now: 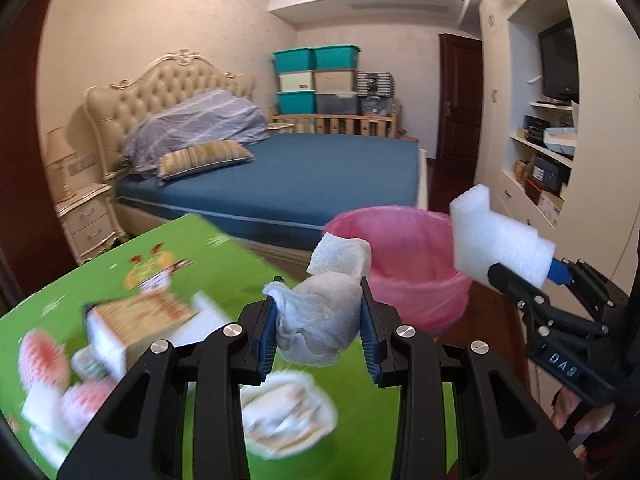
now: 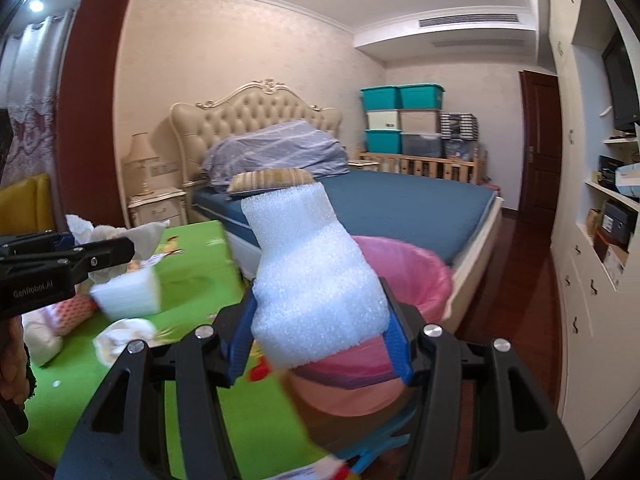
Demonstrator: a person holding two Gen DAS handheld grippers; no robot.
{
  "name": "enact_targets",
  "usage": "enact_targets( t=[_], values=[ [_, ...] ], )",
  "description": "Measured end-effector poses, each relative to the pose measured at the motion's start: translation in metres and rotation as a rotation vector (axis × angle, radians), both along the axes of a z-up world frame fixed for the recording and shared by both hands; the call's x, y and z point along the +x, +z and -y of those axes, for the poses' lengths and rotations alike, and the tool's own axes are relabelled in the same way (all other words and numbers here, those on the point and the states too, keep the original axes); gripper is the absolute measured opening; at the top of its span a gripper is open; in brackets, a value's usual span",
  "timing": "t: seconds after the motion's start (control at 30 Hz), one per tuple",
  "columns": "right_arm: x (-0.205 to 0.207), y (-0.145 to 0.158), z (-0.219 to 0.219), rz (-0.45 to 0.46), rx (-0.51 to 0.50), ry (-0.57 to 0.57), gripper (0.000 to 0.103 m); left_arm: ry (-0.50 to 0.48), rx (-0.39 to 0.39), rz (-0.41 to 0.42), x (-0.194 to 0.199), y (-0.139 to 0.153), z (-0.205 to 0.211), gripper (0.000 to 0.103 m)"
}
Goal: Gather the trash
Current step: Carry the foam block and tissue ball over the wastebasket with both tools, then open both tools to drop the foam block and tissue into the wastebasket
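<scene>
My left gripper (image 1: 318,320) is shut on a crumpled white tissue (image 1: 320,312), held above the green table's right edge, just short of the bin. That tissue (image 2: 120,236) and the left gripper (image 2: 100,258) also show at the left of the right wrist view. My right gripper (image 2: 320,340) is shut on a white foam block (image 2: 316,280), held over the near rim of the bin (image 2: 416,276), which has a pink liner. In the left wrist view the foam block (image 1: 496,240) and right gripper (image 1: 520,280) hang over the right rim of the bin (image 1: 400,264).
The green table (image 1: 180,264) holds a small box (image 1: 136,324), red-netted foam sleeves (image 1: 40,356), a white foam piece (image 2: 128,294) and crumpled tissues (image 1: 284,412). A blue bed (image 1: 300,176) lies behind. White shelving (image 1: 548,152) stands right, above dark wood floor (image 2: 516,280).
</scene>
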State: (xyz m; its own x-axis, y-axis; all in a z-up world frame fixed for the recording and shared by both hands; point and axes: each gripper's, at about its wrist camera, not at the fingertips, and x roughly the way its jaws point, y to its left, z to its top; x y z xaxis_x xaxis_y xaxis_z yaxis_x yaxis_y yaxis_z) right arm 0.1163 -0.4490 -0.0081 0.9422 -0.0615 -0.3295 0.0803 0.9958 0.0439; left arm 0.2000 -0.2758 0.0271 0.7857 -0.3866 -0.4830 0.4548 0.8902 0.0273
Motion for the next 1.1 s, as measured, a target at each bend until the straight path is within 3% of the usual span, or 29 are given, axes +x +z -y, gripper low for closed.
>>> enact_targets(
  t=[0.27,0.53,0.57,0.6,0.63,0.67,0.8,1.1],
  values=[
    [0.035,-0.003,0.043,-0.018,0.012,-0.051,0.055,-0.084,-0.010,-0.032,0.057,0.012,0.078,0.033],
    [0.073,-0.014,0.065,-0.044,0.002,-0.086,0.057,-0.082,-0.011,-0.063,0.099,0.008,0.117,0.034],
    [0.077,-0.017,0.067,-0.042,0.000,-0.084,0.057,-0.081,-0.015,-0.071,0.105,0.007,0.121,0.037],
    [0.083,-0.021,0.069,-0.043,-0.011,-0.080,0.060,-0.086,-0.023,-0.086,0.111,0.005,0.124,0.052],
    [0.088,-0.024,0.070,-0.052,-0.027,-0.083,0.072,-0.089,-0.030,-0.099,0.117,0.004,0.127,0.062],
    [0.093,-0.028,0.071,-0.061,-0.045,-0.097,0.076,-0.071,-0.035,-0.095,0.121,0.003,0.127,0.073],
    [0.087,-0.032,0.073,-0.061,-0.026,-0.099,0.081,-0.032,-0.054,-0.055,0.117,0.008,0.112,0.086],
    [0.027,-0.020,0.052,-0.026,0.005,-0.052,0.087,0.039,0.049,0.052,0.053,0.012,0.033,0.090]
  ],
)
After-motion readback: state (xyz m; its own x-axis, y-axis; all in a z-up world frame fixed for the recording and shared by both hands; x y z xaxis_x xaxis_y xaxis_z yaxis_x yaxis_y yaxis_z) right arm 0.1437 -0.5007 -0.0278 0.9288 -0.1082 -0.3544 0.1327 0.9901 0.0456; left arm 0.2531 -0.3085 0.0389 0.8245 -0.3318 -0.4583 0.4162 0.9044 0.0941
